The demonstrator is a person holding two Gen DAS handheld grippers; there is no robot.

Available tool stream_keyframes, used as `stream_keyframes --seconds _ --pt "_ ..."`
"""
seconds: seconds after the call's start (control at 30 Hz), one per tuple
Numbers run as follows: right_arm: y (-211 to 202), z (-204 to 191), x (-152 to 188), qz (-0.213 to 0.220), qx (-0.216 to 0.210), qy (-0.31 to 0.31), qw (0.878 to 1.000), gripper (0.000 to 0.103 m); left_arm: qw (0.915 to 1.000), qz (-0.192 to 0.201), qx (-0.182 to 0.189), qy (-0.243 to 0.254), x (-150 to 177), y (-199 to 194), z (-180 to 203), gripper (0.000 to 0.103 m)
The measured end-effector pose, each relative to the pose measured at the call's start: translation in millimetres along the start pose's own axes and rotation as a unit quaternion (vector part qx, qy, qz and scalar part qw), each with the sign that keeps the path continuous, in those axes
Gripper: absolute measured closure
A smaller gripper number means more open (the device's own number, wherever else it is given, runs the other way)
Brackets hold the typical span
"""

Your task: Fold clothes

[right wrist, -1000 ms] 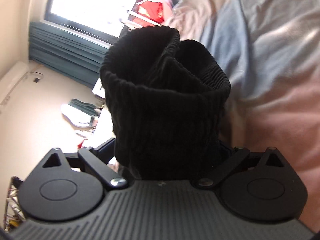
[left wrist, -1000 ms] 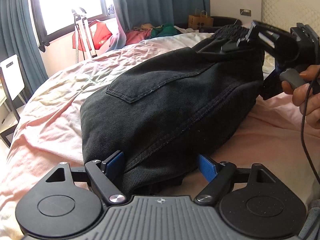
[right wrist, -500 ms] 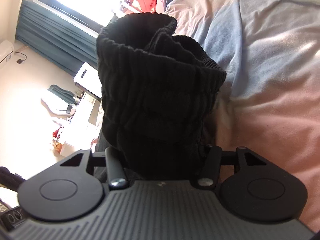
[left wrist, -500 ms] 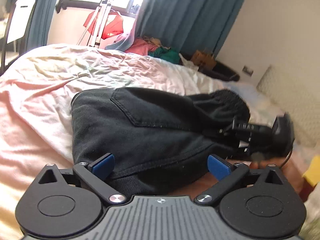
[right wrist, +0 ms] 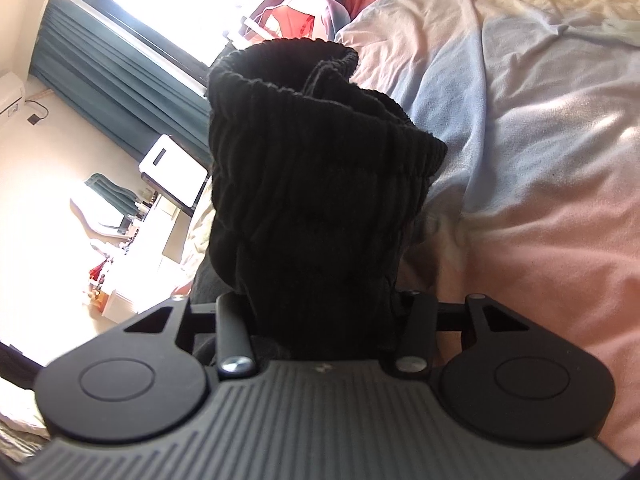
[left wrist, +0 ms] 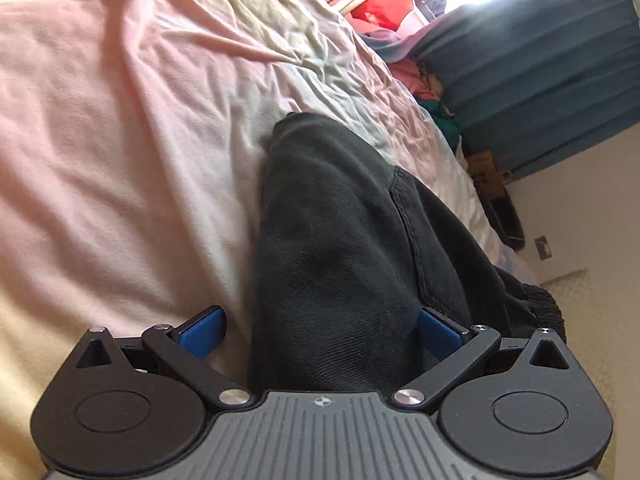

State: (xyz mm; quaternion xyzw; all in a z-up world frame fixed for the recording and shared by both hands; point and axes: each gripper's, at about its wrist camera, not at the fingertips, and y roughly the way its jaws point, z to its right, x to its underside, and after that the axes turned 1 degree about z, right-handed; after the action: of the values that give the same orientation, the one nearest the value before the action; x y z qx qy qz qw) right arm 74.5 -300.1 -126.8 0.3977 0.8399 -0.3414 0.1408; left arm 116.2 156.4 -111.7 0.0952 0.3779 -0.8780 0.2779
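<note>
A pair of black denim trousers (left wrist: 340, 248) lies folded on the pink bed sheet (left wrist: 100, 140), back pocket up, its ribbed waistband (left wrist: 540, 308) at the far right. My left gripper (left wrist: 320, 330) is open, its blue pads (left wrist: 200, 334) on either side of the near edge of the trousers. My right gripper (right wrist: 320, 316) is shut on the bunched black elastic waistband (right wrist: 316, 184), which stands up between the jaws and hides the fingertips.
The bed sheet (right wrist: 540, 140) is wrinkled, pink, pale blue and cream. Teal curtains (left wrist: 540, 60) and a bright window (right wrist: 180, 4) lie beyond the bed. A pile of coloured clothes (left wrist: 424, 80) sits at the far edge. A white chair (right wrist: 172, 168) stands beside the bed.
My left gripper has rolled and swung so the trousers now run lengthwise away from it. My right gripper has closed tighter on the waistband and tilted.
</note>
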Motion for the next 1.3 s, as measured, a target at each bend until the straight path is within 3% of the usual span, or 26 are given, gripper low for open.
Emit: stream_keyframes --seconds 0.17,0.27,0.57,0.83,1.03,1.2,1.3 --pt "2 -1 2 0.001 0.003 0.002 1.000 0.053 0.9995 -0.024 0.021 0.007 3 16 4 0.004" --pt "3 2 3 0.002 0.007 0.001 1.000 0.053 0.9995 -0.018 0.024 0.015 4 16 5 0.009" --pt "-1 -10 15 0.016 0.017 -0.017 1.000 0.053 0.9991 0.023 0.033 0.010 21 9 9 0.038" --pt "-31 -26 7 0.058 -0.024 -0.014 0.998 0.063 0.9945 0.049 0.089 -0.024 20 -14 20 0.055" --pt "-99 -23 -32 0.109 -0.027 0.002 0.994 0.064 0.9890 0.036 0.144 -0.005 20 0 94 0.057" --pt "-159 16 -100 0.166 -0.007 0.023 0.986 0.065 0.9823 0.001 0.181 0.049 15 65 209 0.057" --pt "-182 50 -154 0.190 0.016 0.036 0.981 0.065 0.9772 -0.020 0.202 0.063 13 129 278 0.057"
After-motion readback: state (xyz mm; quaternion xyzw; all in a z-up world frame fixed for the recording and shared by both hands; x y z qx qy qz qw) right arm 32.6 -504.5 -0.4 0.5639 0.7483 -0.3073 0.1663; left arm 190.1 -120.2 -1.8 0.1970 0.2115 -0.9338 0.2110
